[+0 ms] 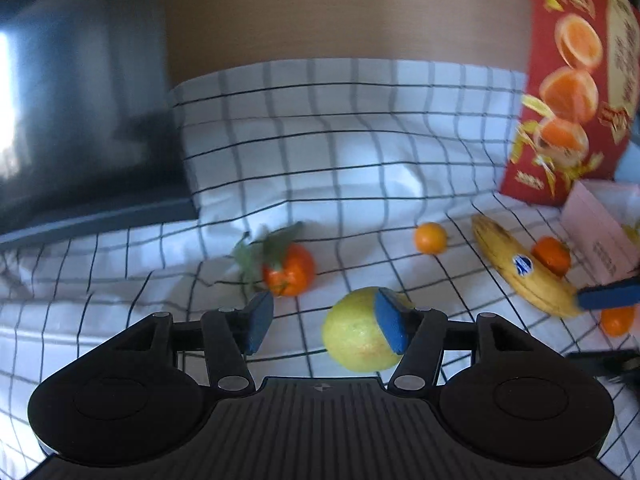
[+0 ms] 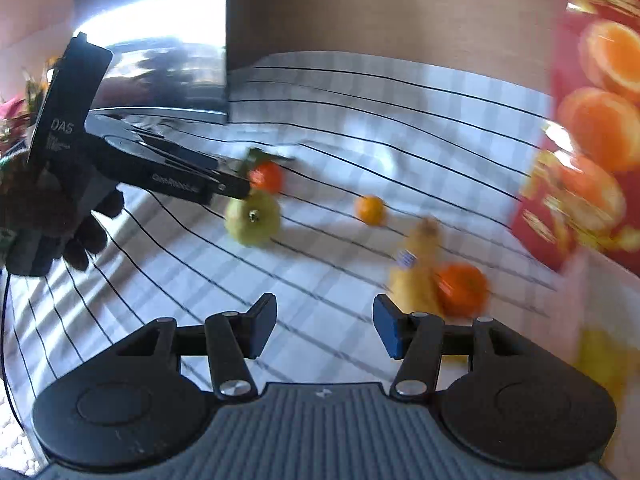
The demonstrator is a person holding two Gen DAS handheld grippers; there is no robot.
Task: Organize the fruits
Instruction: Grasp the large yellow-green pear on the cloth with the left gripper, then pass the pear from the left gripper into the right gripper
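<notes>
My left claw [image 1: 324,322] gapes wide beside the pear [image 1: 362,330]; my right claw [image 2: 325,326] hangs open, empty. The pear may roll, I think, on the rumpled cloth [image 1: 360,140].

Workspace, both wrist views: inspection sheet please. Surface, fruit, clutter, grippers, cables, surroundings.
Surface: white checked cloth, wrinkled, ridged up at the back.
Job's things: yellow-green pear nearest the left gripper; leafy tangerine behind it; small orange alone; banana with a sticker, a tangerine right beside it.
Clutter: red box printed with oranges; pink box in front of it.
Grippers: left gripper open, one of its fingers overlapping the pear in the left wrist view, no grip seen; right gripper open, nothing between its fingers.
Cables: thin black cable at the picture's left edge.
Surroundings: dark screen, brown wall.
</notes>
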